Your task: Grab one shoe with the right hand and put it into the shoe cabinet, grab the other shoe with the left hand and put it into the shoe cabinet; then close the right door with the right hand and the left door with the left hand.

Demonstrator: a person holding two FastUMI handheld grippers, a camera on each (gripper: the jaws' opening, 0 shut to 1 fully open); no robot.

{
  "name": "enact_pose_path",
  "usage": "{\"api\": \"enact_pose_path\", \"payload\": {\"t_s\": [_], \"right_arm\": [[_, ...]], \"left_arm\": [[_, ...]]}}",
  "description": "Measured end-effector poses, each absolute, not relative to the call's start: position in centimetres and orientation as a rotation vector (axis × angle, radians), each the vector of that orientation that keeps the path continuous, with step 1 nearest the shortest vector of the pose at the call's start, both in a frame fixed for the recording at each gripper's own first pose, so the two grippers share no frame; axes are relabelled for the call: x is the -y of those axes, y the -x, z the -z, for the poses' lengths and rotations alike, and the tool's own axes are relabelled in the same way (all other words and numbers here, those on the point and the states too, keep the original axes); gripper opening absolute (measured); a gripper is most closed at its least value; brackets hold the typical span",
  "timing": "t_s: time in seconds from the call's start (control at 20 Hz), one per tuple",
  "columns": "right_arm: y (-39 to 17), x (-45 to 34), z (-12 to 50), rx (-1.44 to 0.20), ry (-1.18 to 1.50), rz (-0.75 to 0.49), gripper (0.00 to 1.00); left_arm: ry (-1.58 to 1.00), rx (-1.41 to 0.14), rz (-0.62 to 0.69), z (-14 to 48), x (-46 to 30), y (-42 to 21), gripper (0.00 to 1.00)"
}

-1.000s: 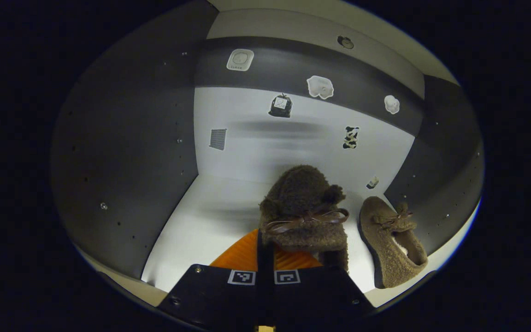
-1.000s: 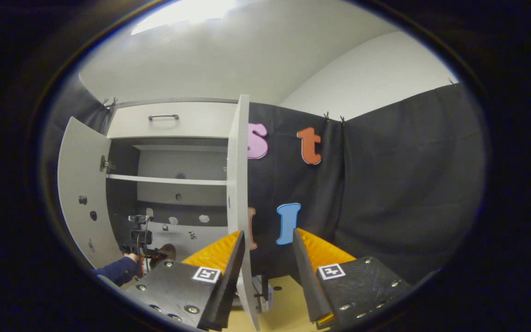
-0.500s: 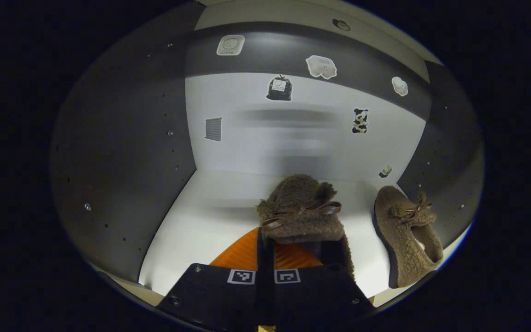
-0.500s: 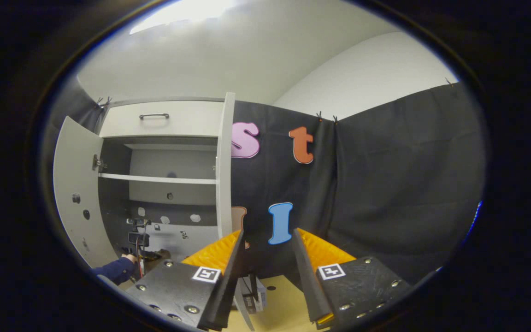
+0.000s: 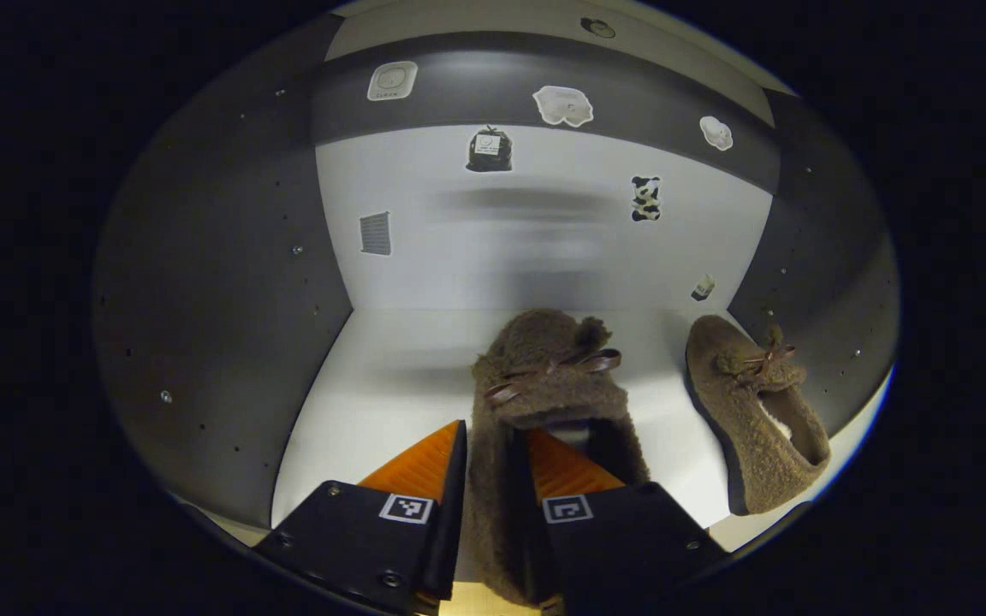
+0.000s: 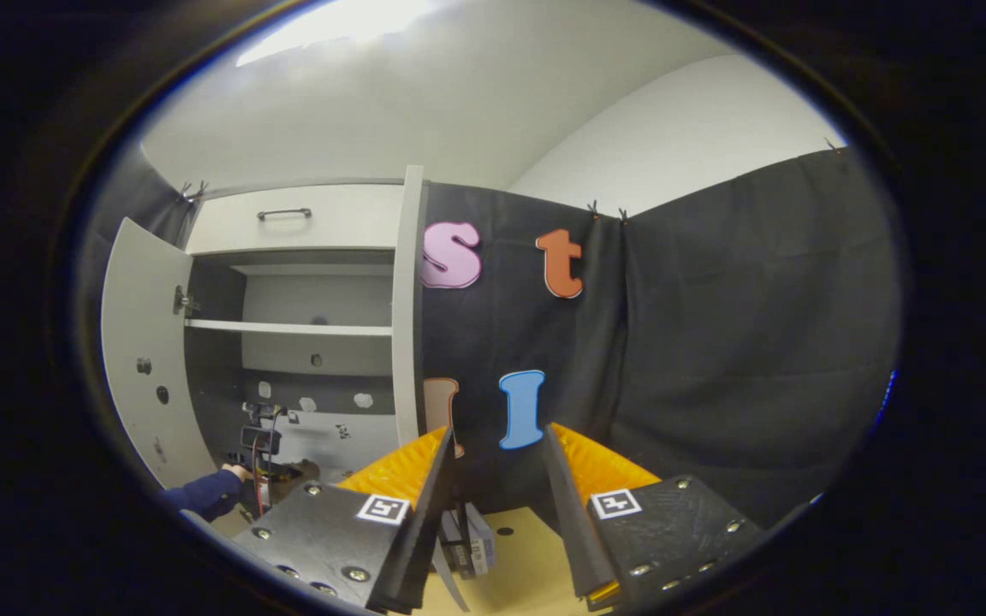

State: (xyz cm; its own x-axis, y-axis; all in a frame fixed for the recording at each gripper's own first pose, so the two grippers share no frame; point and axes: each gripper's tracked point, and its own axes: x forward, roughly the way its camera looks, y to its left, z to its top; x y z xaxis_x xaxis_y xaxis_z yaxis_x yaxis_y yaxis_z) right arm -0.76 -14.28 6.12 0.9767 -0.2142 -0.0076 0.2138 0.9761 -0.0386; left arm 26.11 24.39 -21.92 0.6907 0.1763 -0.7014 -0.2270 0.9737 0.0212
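Note:
A fuzzy brown shoe (image 5: 549, 376) with a ribbon bow lies on the white floor (image 5: 373, 385) of the shoe cabinet, toe toward the back wall. My left gripper (image 5: 493, 432) stands open, its fingers apart on either side of the shoe's near side wall. The matching shoe (image 5: 754, 411) lies to the right, beside the dark side wall. In the right gripper view, my right gripper (image 6: 497, 436) is open and holds nothing, out in front of the cabinet near the edge of the open right door (image 6: 406, 299). The left door (image 6: 138, 342) is swung wide.
Small stickers dot the cabinet's back wall (image 5: 544, 248). Dark side walls (image 5: 228, 282) close in the compartment. In the right gripper view a shelf (image 6: 288, 328) and a drawer (image 6: 288, 224) sit above, and a person's sleeve (image 6: 202, 494) reaches into the lower compartment. Black cloth hangs on the right.
My left gripper's fingers have parted and let go of the shoe, which has settled on the cabinet floor. The right gripper view has swung slightly right, away from the right door's edge.

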Motion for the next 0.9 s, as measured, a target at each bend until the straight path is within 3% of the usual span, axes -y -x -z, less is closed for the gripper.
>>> {"api": "enact_pose_path", "payload": {"t_s": [0.15, 0.2, 0.25, 0.35, 0.55, 0.6, 0.65, 0.7, 0.75, 0.85, 0.9], "right_arm": [[0.9, 14.6, -5.6, -0.022, 0.035, 0.200, 0.62], [1.0, 14.8, -5.4, -0.026, 0.032, 0.194, 0.62], [1.1, 14.9, -5.2, -0.029, 0.026, 0.188, 0.62], [1.1, 15.2, -4.8, -0.041, 0.019, 0.174, 0.63], [0.7, 15.6, -3.7, -0.061, 0.005, 0.148, 0.63], [0.5, 15.5, -3.4, -0.069, -0.001, 0.137, 0.63], [0.3, 15.5, -2.9, -0.078, -0.006, 0.126, 0.63], [0.1, 15.4, -2.6, -0.085, -0.008, 0.118, 0.63], [-0.1, 15.4, -2.2, -0.090, -0.008, 0.110, 0.63], [-0.5, 15.5, -1.6, -0.100, -0.008, 0.100, 0.63], [-0.7, 15.5, -1.4, -0.103, -0.011, 0.097, 0.62]], "left_arm": [[0.068, -0.753, -0.234, 20.4, -24.7, -24.6, 0.50], [0.064, -0.744, -0.232, 19.9, -24.5, -24.0, 0.48], [0.058, -0.729, -0.226, 19.0, -24.2, -23.3, 0.57], [0.042, -0.703, -0.205, 17.3, -23.4, -22.1, 0.61], [0.028, -0.603, -0.158, 12.3, -21.3, -19.8, 0.61], [0.021, -0.580, -0.137, 11.2, -20.7, -19.1, 0.65], [0.011, -0.560, -0.117, 9.8, -19.9, -18.4, 0.61], [-0.001, -0.532, -0.102, 8.3, -19.4, -17.5, 0.65], [-0.006, -0.505, -0.093, 6.9, -18.9, -16.9, 0.60], [0.002, -0.430, -0.075, 3.5, -17.8, -15.3, 0.60], [0.009, -0.401, -0.064, 2.2, -17.3, -14.6, 0.65]]}}
